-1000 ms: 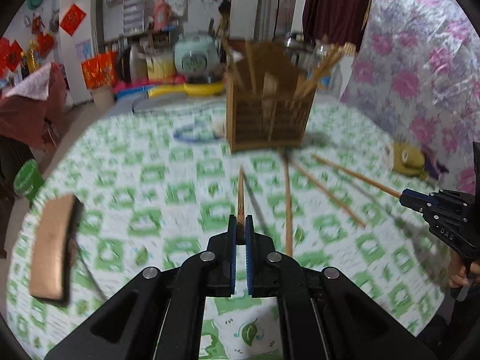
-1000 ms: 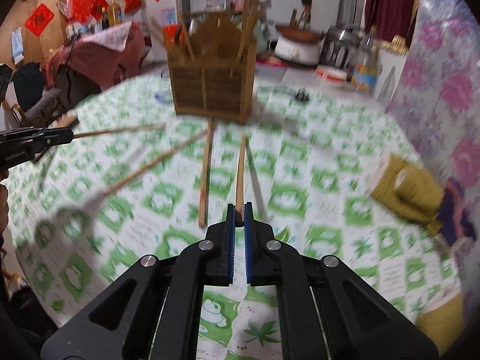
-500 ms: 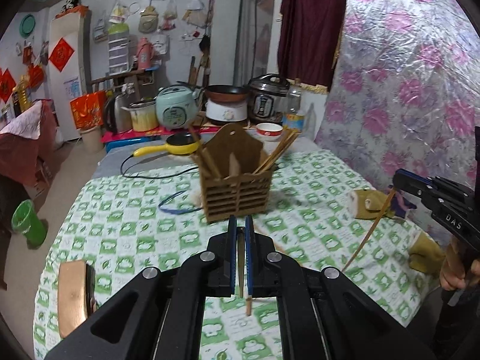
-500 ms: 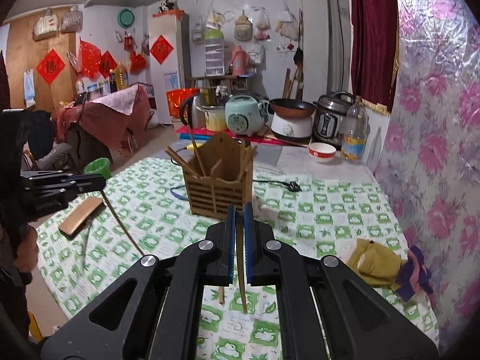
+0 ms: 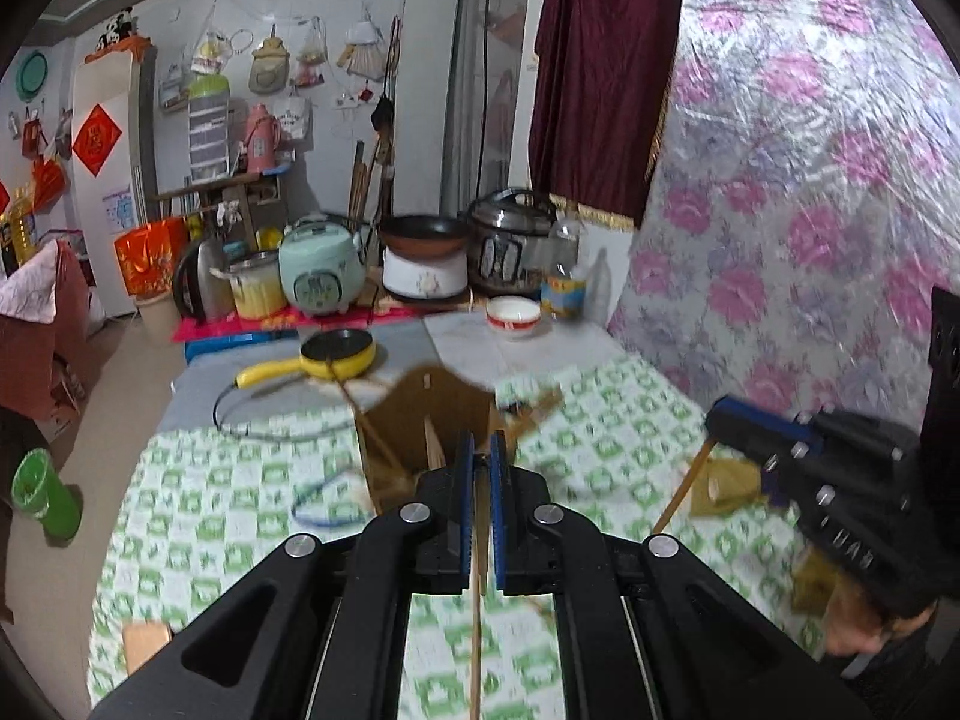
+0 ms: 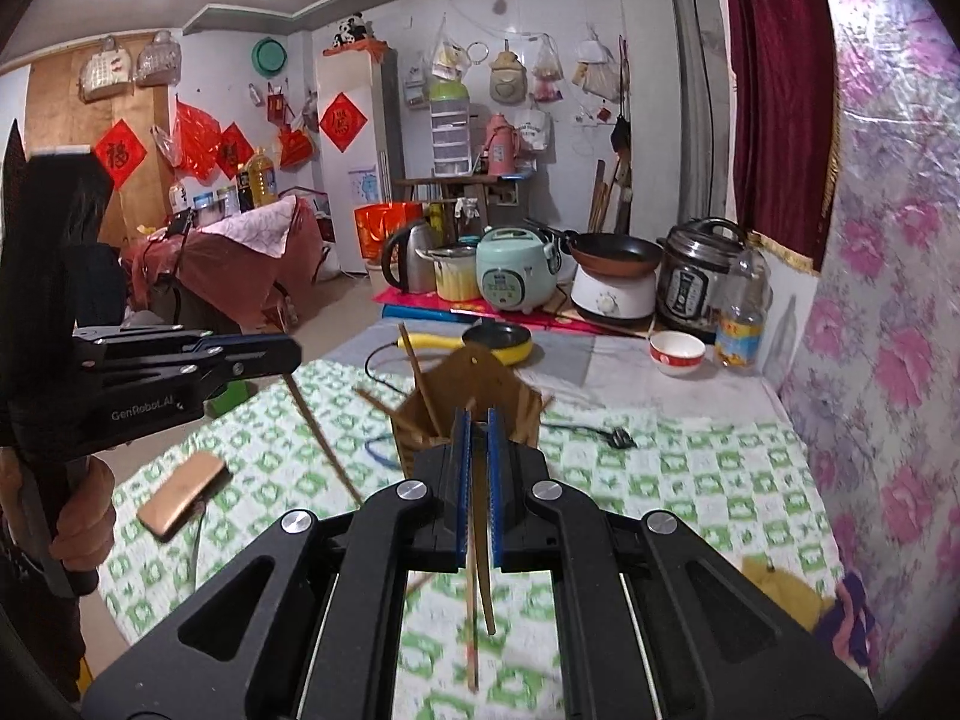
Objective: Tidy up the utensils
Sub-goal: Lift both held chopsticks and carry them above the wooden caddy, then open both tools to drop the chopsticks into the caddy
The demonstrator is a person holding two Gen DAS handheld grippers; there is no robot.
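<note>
The left gripper (image 5: 478,462) has its fingers narrow, pinching one chopstick (image 5: 475,630) that hangs down between the blue pads, above the table (image 5: 240,516) and just in front of the wooden holder (image 5: 432,420). The holder stands on the green-checked cloth with more chopsticks leaning inside. The right gripper (image 6: 475,438) likewise has narrow fingers clamped on a second chopstick (image 6: 483,576), which slants downward between them, on the near side of the holder. A copper-coloured phone (image 6: 180,495) lies left of the holder.
</note>
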